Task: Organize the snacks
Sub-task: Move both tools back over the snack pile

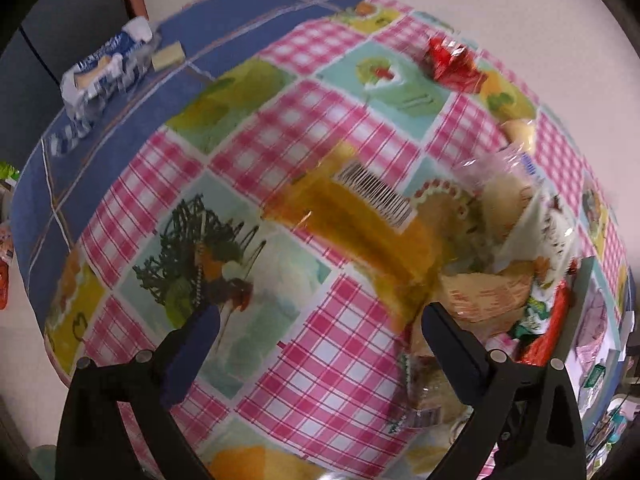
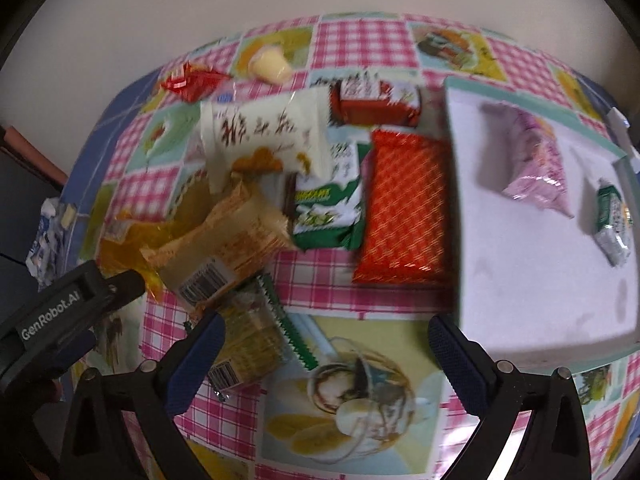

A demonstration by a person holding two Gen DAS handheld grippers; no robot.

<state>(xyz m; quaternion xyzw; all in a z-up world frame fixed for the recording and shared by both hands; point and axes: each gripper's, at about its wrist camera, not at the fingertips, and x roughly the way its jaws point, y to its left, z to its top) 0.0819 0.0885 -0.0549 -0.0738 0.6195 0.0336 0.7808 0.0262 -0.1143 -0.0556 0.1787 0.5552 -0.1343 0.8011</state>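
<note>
Several snack packets lie heaped on the patchwork tablecloth: a white packet with dark characters [image 2: 260,136], a tan wrapper [image 2: 224,248], a green-white packet [image 2: 326,216], an orange-red packet [image 2: 404,204], a red-white box [image 2: 376,102]. A white tray [image 2: 520,272] at right holds a pink packet [image 2: 536,160] and a green packet [image 2: 612,220]. My right gripper [image 2: 324,356] is open above the cloth, empty. My left gripper [image 1: 308,336] is open beside an amber clear wrapper [image 1: 360,216]; it also shows in the right wrist view [image 2: 116,284] at the heap's left edge.
A red wrapper [image 1: 456,64] and a pale pudding cup [image 2: 270,65] sit near the far table edge. A blue-white crumpled packet [image 1: 104,68] and a small yellow piece [image 1: 168,56] lie on the blue cloth part at the left. A wall stands behind the table.
</note>
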